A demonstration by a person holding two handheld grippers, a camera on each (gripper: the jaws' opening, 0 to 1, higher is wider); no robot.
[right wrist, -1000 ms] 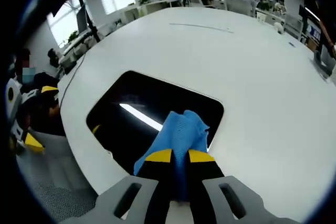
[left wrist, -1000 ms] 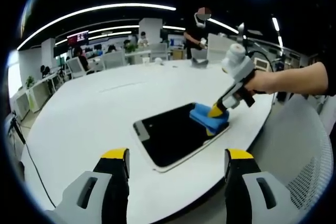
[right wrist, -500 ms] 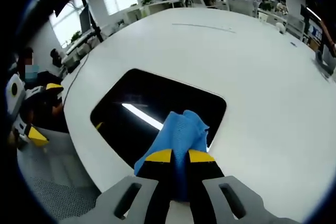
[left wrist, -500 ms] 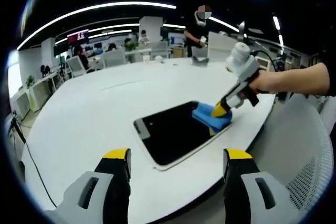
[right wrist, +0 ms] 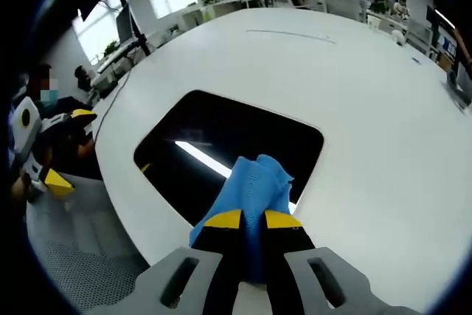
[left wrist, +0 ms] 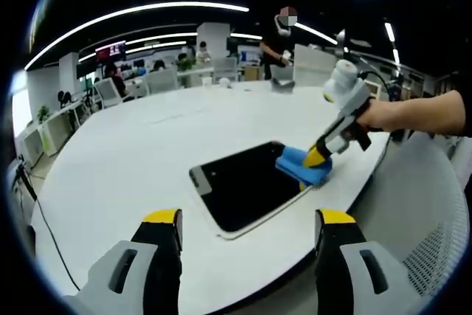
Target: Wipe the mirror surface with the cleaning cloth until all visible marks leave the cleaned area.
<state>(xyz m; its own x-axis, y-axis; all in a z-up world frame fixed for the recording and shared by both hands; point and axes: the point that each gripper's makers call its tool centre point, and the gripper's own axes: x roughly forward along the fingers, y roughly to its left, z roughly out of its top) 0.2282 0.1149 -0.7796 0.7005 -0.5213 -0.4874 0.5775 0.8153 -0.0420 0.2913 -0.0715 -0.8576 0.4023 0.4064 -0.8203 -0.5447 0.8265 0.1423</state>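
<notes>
A flat rectangular mirror (left wrist: 243, 186) (right wrist: 221, 153) with a pale rim lies on the white table and reflects the dark ceiling and a light strip. A blue cleaning cloth (left wrist: 302, 166) (right wrist: 254, 189) rests on the mirror's corner by the table edge. My right gripper (right wrist: 252, 219) (left wrist: 316, 157) is shut on the cloth, held by a hand reaching in from the right of the left gripper view. My left gripper (left wrist: 247, 219) hangs open over the near table edge, short of the mirror, with nothing between its jaws. It also appears at the left of the right gripper view (right wrist: 63, 149).
The large white oval table (left wrist: 147, 153) (right wrist: 369, 108) stretches far beyond the mirror. A white mesh chair (left wrist: 420, 204) stands at the right. A person (left wrist: 279, 42) stands at the far side, among desks and chairs. A cable (left wrist: 44, 234) hangs off the left.
The right gripper has drawn the cloth slightly toward the mirror's corner and the table edge. The left gripper has stayed put.
</notes>
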